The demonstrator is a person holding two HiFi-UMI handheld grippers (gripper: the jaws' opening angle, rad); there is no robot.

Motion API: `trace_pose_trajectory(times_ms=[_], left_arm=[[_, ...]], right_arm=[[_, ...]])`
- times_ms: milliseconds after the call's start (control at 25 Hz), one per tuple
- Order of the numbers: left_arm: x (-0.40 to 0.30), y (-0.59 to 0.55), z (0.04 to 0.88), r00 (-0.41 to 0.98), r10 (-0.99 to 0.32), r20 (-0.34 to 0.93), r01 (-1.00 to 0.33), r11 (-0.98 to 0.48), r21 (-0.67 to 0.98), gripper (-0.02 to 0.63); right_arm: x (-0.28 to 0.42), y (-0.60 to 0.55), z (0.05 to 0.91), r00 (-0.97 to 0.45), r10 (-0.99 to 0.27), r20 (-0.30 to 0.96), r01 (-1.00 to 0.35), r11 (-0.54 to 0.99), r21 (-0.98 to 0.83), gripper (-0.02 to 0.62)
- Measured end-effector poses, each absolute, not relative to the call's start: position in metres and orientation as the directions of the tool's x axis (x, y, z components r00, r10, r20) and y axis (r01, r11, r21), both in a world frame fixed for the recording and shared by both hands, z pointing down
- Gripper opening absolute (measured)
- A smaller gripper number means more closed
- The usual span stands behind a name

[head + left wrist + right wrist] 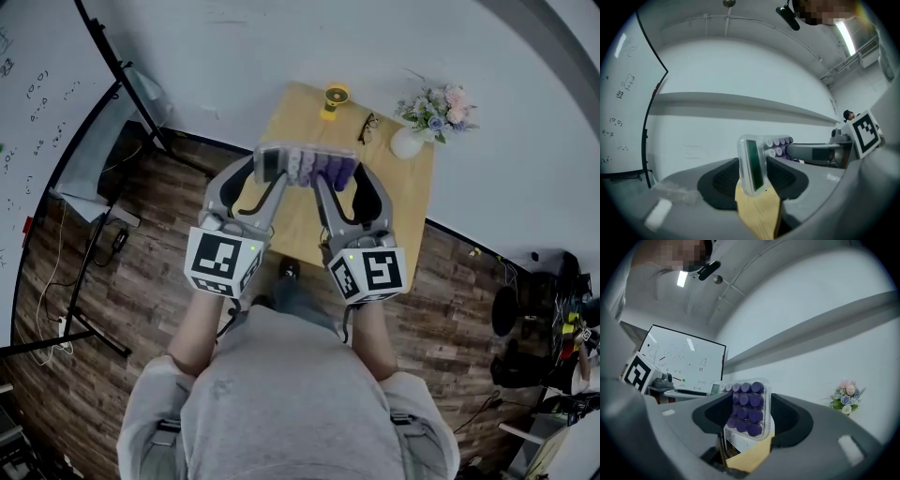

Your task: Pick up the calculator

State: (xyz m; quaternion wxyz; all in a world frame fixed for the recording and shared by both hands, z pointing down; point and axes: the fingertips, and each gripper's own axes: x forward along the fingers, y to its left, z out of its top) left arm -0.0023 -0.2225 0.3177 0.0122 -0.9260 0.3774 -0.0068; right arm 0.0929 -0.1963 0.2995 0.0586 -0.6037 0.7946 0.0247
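Both forearms reach forward from the body, side by side, and each hand-held gripper points away at about level. The left hand-held gripper [269,171] is clamped on the display end of the calculator [305,167]. The right hand-held gripper [339,176] is clamped, jaws wide, on its end with purple keys. The calculator stands on edge between them, over the far part of the wooden table [412,192]. From the head view the jaws cover both its ends. The display shows only as a thin green strip, unreadable. Whether the calculator hangs clear of the table is hard to make out
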Motion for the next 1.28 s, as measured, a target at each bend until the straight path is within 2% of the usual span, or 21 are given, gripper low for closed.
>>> trace_pose_trajectory(times_ms=[1280], left_arm=[[-0.007,-0.181,0.308,0.723,-0.691,-0.029,-0.691,-0.722,-0.038,0.183]], right_arm=[[0.088,-0.15,0.289,-0.238,-0.957,-0.166,-0.971,0.24,0.007,0.235]])
